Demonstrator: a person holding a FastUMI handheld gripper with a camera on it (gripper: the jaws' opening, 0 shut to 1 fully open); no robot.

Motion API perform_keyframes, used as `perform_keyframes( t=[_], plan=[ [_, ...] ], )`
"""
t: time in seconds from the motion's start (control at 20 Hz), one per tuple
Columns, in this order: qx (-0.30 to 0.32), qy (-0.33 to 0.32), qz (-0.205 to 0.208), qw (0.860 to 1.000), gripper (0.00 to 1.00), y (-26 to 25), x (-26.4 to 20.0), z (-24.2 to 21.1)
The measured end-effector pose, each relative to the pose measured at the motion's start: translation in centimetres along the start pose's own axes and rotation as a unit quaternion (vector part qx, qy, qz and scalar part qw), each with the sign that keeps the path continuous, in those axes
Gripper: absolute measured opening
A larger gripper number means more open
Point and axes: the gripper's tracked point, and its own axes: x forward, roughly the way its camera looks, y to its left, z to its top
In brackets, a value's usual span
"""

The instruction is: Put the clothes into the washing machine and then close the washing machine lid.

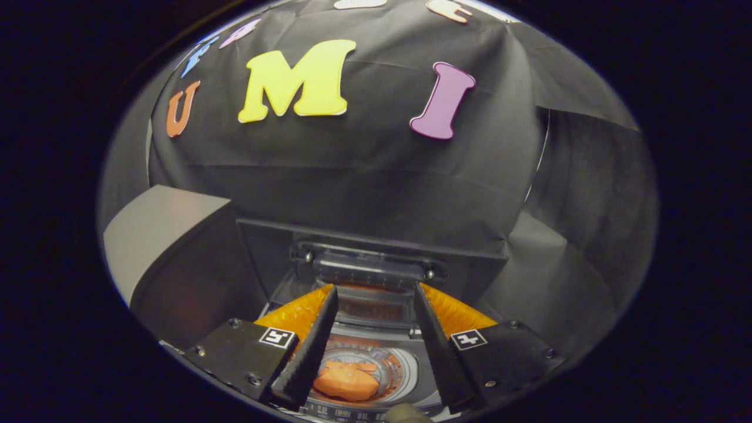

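Gripper view looks steeply down over the washing machine [376, 346], with the tongs [375, 329] spread wide and holding nothing. Orange clothes [345, 382] lie inside the drum [395, 365], seen between the fingers. Just beyond the fingertips, the raised lid [369, 271] stands upright. A grey box [158, 235] sits to the left.

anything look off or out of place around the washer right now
Nothing stands out. The orange cloth lies inside the washing machine's round drum, its clear lid stands open behind, and the open gripper holds nothing.
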Motion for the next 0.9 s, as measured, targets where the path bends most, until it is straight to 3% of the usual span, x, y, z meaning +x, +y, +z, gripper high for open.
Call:
perform_keyframes(
  t=[0.55, 0.85, 0.9],
  plan=[
    [0.055, -0.009, -0.002, 0.998, 0.82, 0.1, 4.8, 6.6],
    [0.063, 0.027, -0.013, 0.998, 0.82, 0.5, 8.7, 4.9],
    [0.068, 0.004, -0.014, 0.998, 0.82, 0.6, 9.1, 5.6]
  ],
)
